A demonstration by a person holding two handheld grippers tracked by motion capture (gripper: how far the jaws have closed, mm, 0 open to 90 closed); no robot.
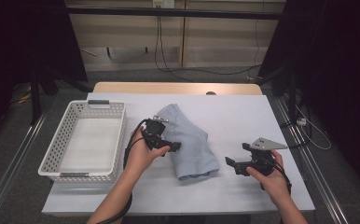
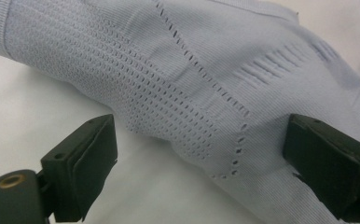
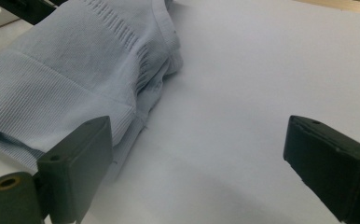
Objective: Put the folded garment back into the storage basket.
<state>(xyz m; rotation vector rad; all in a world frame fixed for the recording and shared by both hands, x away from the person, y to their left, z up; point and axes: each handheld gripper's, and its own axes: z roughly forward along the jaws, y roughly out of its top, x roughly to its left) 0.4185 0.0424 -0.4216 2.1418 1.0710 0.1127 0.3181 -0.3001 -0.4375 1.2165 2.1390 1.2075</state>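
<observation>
A light blue knit garment (image 1: pixel 190 140) lies folded in the middle of the white-covered table (image 1: pixel 243 116). My left gripper (image 1: pixel 172 147) is at the garment's left edge, open. In the left gripper view its jaws straddle the perforated knit fabric (image 2: pixel 178 70), the left gripper (image 2: pixel 201 158) holding nothing. My right gripper (image 1: pixel 232 163) hovers open over bare table, just right of the garment's near ribbed end. The right gripper view shows the garment (image 3: pixel 75 74) ahead of the left jaw, with only tabletop inside the right gripper (image 3: pixel 197 163).
A white perforated plastic basket (image 1: pixel 61 140) stands on the table's left side, close beside the left hand. Bare table stretches right of and behind the garment. Floor, cables and dark curtains lie beyond the table's far edge.
</observation>
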